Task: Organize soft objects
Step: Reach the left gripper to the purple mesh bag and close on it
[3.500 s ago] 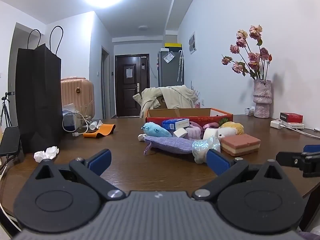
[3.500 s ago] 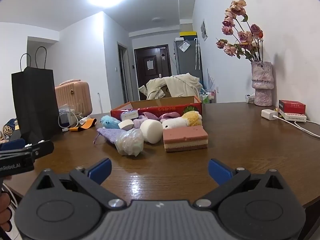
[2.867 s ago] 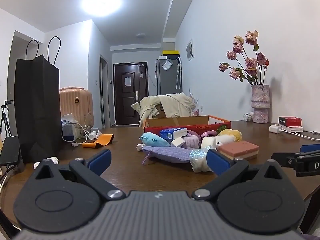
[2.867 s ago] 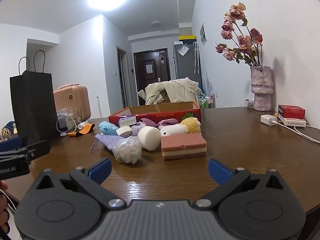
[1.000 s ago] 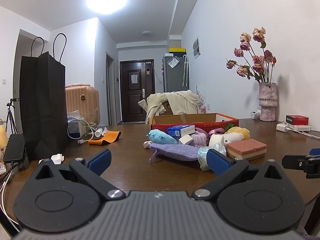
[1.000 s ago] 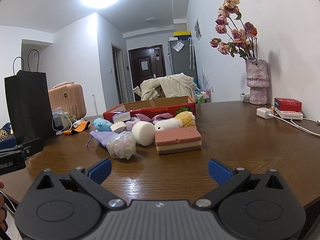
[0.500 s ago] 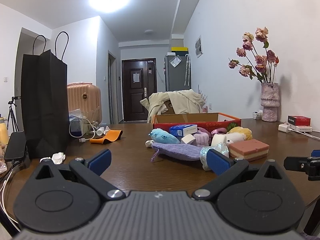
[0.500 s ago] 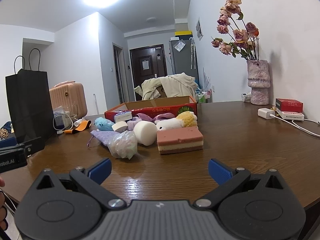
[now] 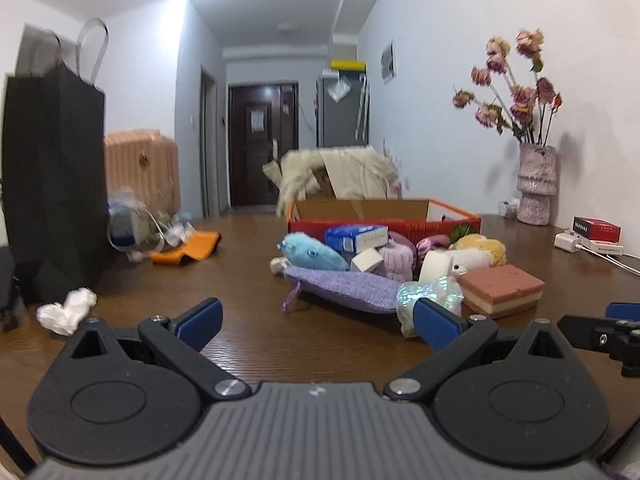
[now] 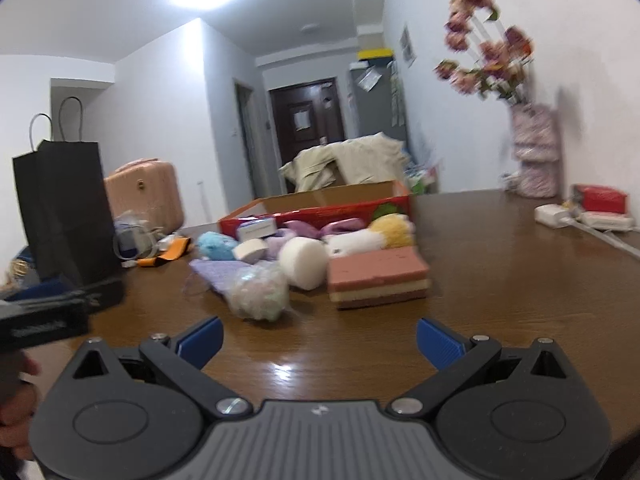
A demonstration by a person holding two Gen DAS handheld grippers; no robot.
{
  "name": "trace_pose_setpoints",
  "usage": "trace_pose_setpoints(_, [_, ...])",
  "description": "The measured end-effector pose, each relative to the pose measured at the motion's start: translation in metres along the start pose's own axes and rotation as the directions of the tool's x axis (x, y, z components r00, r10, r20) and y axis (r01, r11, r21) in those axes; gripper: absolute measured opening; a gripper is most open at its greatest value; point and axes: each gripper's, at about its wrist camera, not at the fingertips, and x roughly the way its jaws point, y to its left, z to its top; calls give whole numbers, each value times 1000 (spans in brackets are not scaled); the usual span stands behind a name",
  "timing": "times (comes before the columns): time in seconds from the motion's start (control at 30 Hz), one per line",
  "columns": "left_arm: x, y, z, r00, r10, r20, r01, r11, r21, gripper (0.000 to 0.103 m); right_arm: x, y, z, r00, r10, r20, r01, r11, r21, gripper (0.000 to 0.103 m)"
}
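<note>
A heap of soft objects lies mid-table in front of a red cardboard box. It holds a blue plush fish, a purple cloth pouch, an iridescent mesh puff, a white foam cylinder, a pink layered sponge and a yellow-and-white plush. My left gripper is open, well short of the pouch. My right gripper is open, empty, short of the puff and sponge.
A tall black paper bag stands at the left, with crumpled white tissue by it. Cables and an orange strap lie behind. A vase of dried roses, a red box and a charger sit at the right.
Both grippers have moved forward and tipped down toward the heap, which now looks larger. Both views are blurred by the motion. The jaws stay open.
</note>
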Motion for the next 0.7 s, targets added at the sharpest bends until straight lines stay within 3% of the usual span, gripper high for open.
trace_pose_setpoints(0.2, [41, 9, 11, 998, -12, -60, 11, 1000, -11, 103, 41, 18, 23, 999, 41, -20, -42, 999, -30, 92])
trace_pose_setpoints(0.33, [65, 12, 16, 994, -37, -100, 35, 999, -24, 103, 62, 18, 38, 1000, 16, -15, -16, 999, -29, 84])
trace_pose_setpoints(0.4, [74, 13, 18, 994, -40, -106, 37, 999, -32, 103, 71, 15, 44, 1000, 9, -21, -10, 1000, -20, 75])
trace_pose_setpoints(0.6, [102, 23, 25, 983, -63, -172, 47, 994, -99, 103, 95, 20, 50, 998, 47, -51, -49, 998, -34, 72])
trace_pose_setpoints(0.7, [107, 21, 30, 975, -111, -193, 90, 989, -117, 103, 105, 21, 53, 998, 47, -48, -49, 998, -31, 67])
